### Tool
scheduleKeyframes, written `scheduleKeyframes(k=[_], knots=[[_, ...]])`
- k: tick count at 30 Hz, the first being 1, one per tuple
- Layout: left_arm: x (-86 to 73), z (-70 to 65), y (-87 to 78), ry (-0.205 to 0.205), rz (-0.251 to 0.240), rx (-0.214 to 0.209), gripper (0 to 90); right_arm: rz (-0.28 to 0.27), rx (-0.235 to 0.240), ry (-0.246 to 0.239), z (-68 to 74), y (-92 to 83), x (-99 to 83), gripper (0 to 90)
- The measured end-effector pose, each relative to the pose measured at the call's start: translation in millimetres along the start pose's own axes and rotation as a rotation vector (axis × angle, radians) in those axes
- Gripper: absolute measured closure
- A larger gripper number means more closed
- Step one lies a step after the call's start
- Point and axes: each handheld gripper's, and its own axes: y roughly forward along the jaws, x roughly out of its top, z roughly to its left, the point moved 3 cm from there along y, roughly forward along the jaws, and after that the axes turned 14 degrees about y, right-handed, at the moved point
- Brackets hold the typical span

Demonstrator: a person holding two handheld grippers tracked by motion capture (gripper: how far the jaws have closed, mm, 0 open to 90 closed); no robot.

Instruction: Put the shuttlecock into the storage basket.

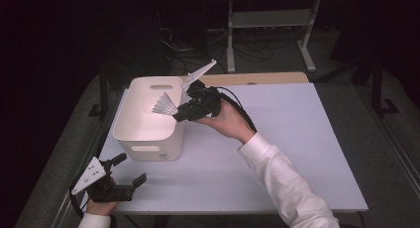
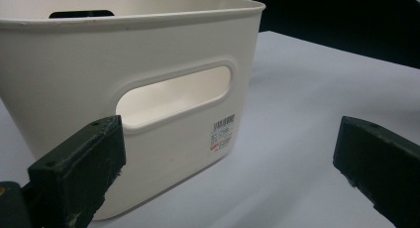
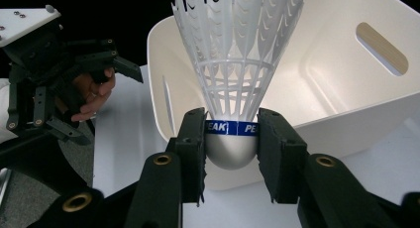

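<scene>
Right gripper view: the right gripper (image 3: 232, 153) is clamped on the shuttlecock (image 3: 233, 64) by its rounded cork base alone, skirt pointing up and over the near rim of the white bin (image 3: 346, 89). That base is smooth and curved, so a tilt or slack in the squeeze could let it pop out early and land on the table (image 1: 277, 139) rather than in the bin. Left gripper (image 1: 115, 181) idles with jaws spread near the bin's front wall, gripping nothing; risk from it looks low.
</scene>
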Motion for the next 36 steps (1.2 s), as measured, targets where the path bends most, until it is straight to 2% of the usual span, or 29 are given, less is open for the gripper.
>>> scheduleKeyframes(k=[9,16,20,22,25,36], knots=[[-0.1,0.4,0.4,0.004,0.002,0.0,0.0,-0.002,0.031,0.004,2.5,7.3,6.4,63.6],[-0.1,-0.5,0.9,-0.011,-0.001,0.001,0.0,0.007,0.043,0.005,3.1,14.7,11.0,63.5],[-0.1,-0.6,1.0,-0.013,-0.002,0.002,0.0,0.006,0.052,-0.029,4.1,19.2,13.7,63.6],[0.0,-0.8,1.1,-0.014,-0.003,0.002,0.0,0.011,0.055,-0.021,6.9,20.6,15.3,63.6],[-0.2,-0.4,0.7,-0.011,0.0,0.001,0.0,0.013,0.059,-0.035,8.2,24.2,17.5,63.6],[-0.1,-0.7,1.2,-0.017,-0.003,0.0,0.0,0.031,0.073,-0.023,12.2,38.6,19.6,63.6]])
